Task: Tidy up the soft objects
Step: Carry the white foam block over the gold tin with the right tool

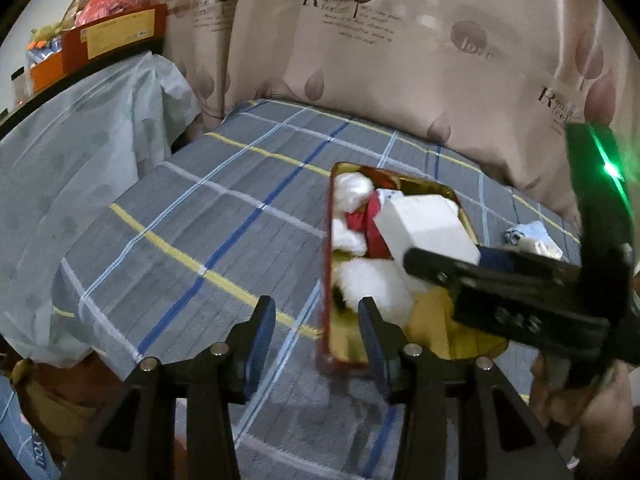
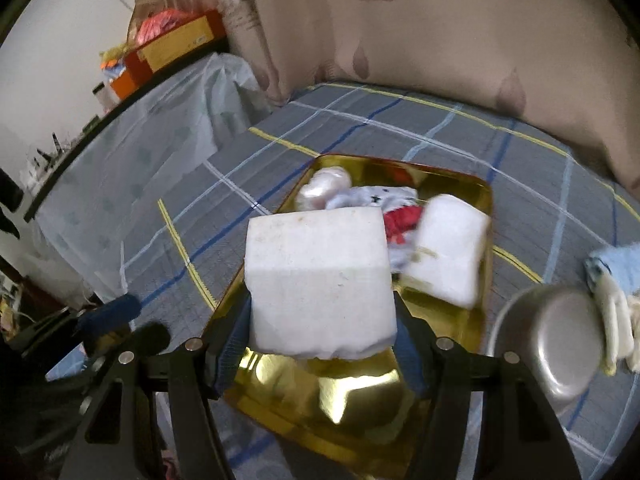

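A gold tin tray with a red outer wall (image 1: 326,248) (image 2: 448,184) lies on the plaid bed. In it are white fluffy soft pieces (image 1: 372,284), a red cloth (image 1: 362,220) (image 2: 402,216), a pale ball (image 2: 326,186) and a white sponge block (image 2: 450,248). My right gripper (image 2: 322,308) (image 1: 436,264) is shut on another white sponge block (image 2: 320,280) (image 1: 424,228) and holds it above the tray. My left gripper (image 1: 316,328) is open and empty, low at the tray's near left corner.
A grey metal bowl (image 2: 552,344) lies right of the tray, with light blue and white cloths (image 2: 616,280) (image 1: 532,236) beside it. A beige printed curtain (image 1: 400,60) hangs behind the bed. A cloth-covered table with boxes (image 1: 116,32) stands at the left.
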Action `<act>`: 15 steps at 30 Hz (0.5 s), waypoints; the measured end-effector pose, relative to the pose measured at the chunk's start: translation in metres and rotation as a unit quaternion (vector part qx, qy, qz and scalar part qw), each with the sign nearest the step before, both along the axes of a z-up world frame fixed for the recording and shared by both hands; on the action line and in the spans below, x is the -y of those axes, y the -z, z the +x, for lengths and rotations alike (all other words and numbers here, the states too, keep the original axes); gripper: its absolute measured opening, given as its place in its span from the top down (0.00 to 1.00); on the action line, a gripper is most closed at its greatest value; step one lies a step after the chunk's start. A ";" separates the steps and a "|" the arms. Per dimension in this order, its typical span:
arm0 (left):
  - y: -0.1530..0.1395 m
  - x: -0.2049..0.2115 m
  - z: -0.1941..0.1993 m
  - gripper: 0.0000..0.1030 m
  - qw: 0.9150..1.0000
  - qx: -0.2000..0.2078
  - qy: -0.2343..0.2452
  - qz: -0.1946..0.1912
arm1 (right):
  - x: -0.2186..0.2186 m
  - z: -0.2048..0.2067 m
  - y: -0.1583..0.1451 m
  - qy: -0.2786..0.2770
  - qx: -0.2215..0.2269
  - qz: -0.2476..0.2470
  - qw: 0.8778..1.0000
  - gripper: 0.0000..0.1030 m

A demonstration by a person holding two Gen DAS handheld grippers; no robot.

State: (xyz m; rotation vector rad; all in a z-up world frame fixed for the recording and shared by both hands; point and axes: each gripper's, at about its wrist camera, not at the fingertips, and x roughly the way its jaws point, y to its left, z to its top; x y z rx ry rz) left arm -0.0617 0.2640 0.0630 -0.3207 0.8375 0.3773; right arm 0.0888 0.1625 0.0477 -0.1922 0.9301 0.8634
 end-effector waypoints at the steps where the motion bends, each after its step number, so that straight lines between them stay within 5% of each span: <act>1: 0.000 -0.001 -0.002 0.58 1.000 -0.001 -0.001 0.006 | -0.006 0.001 0.002 -0.002 -0.004 0.001 1.000 0.40; 15: 0.011 -0.007 -0.001 0.58 0.999 -0.024 -0.015 0.032 | -0.048 0.009 0.021 0.004 0.017 -0.047 0.999 0.39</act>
